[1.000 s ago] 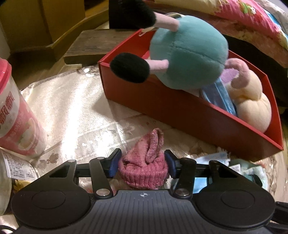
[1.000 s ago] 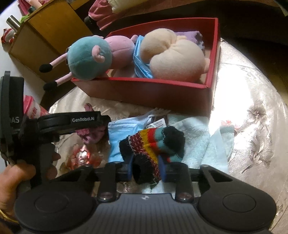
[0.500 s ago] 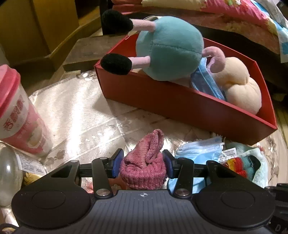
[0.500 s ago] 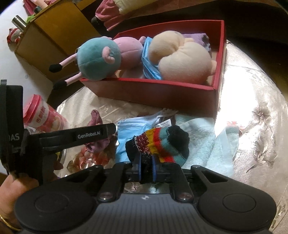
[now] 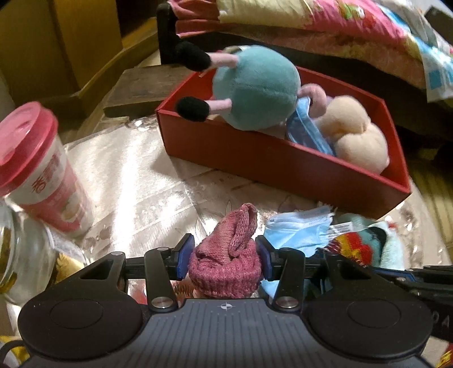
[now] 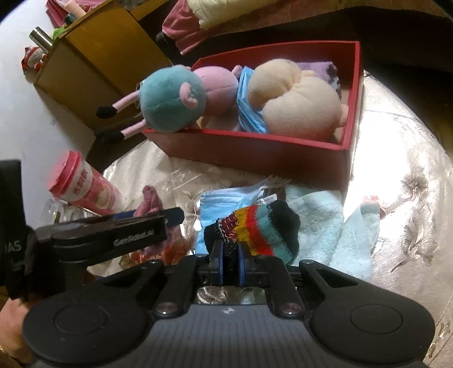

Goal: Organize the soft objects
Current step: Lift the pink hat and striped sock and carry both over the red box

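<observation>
1. Left gripper point(image 5: 223, 254) clamps a pink knitted sock point(image 5: 226, 264), bunched, near the red box point(image 5: 277, 164)
2. Right gripper point(image 6: 230, 256) pinches a striped sock point(image 6: 259, 226) over the pale towel point(image 6: 331, 223); its lower part is hidden

A round table point(image 6: 410, 181) under a shiny floral cloth point(image 5: 136, 175) catches bright glare. Behind it stand a yellow-brown wooden cabinet point(image 6: 93, 65), a dark wooden bench point(image 5: 147, 85) and folded floral bedding point(image 5: 339, 25).
</observation>
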Action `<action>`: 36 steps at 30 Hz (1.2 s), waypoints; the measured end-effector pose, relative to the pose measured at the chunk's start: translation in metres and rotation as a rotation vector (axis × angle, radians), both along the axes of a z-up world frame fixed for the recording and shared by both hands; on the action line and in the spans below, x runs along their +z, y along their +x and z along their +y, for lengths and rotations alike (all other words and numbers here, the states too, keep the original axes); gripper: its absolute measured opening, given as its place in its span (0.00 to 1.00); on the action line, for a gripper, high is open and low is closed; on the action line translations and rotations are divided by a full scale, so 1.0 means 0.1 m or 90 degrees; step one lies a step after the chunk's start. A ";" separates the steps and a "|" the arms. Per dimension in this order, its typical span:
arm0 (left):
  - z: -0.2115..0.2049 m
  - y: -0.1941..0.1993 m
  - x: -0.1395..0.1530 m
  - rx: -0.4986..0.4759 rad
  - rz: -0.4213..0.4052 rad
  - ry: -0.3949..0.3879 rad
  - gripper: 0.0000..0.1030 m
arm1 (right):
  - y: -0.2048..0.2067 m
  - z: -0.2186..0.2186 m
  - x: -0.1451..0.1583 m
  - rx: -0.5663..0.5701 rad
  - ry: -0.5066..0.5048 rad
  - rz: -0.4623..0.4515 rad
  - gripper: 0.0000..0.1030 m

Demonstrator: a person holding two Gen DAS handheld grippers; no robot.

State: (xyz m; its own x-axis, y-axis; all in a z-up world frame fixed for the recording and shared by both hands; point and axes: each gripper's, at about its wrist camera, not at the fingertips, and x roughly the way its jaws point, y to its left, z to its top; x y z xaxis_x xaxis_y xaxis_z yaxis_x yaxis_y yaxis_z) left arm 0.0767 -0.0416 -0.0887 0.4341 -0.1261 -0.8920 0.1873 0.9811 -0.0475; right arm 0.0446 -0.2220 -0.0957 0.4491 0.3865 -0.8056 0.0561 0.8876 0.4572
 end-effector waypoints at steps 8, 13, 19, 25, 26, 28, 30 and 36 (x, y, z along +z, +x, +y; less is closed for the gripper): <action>0.17 -0.03 0.20 0.029 -0.007 -0.060 0.46 | -0.03 -0.12 0.16 -0.021 0.028 -0.023 0.00; 0.21 -0.02 0.27 0.030 -0.011 -0.081 0.47 | -0.02 -0.18 0.22 -0.034 0.044 -0.031 0.00; 0.22 0.00 0.31 0.024 -0.011 -0.105 0.47 | -0.01 -0.39 0.38 -0.073 0.095 -0.059 0.00; 0.20 -0.02 0.37 0.015 -0.011 -0.134 0.47 | -0.01 -0.58 0.47 -0.113 0.155 -0.077 0.00; 0.19 -0.02 0.40 0.012 -0.014 -0.143 0.47 | -0.02 -0.61 0.49 -0.119 0.167 -0.081 0.00; 0.18 -0.03 0.48 0.006 -0.026 -0.154 0.47 | -0.02 -0.63 0.56 -0.122 0.187 -0.092 0.00; 0.16 -0.04 0.56 0.002 -0.038 -0.165 0.47 | -0.03 -0.66 0.63 -0.126 0.194 -0.109 0.00; 0.12 -0.05 0.77 -0.012 -0.075 -0.186 0.48 | -0.03 -0.72 0.77 -0.140 0.214 -0.139 0.00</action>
State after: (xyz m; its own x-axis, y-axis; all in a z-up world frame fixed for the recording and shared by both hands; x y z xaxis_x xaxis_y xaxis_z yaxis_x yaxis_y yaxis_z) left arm 0.0713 -0.0300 -0.0119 0.5278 -0.3786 -0.7603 0.2266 0.9255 -0.3036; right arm 0.0419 -0.2938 -0.0190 0.6954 0.4872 -0.5282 0.0965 0.6652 0.7405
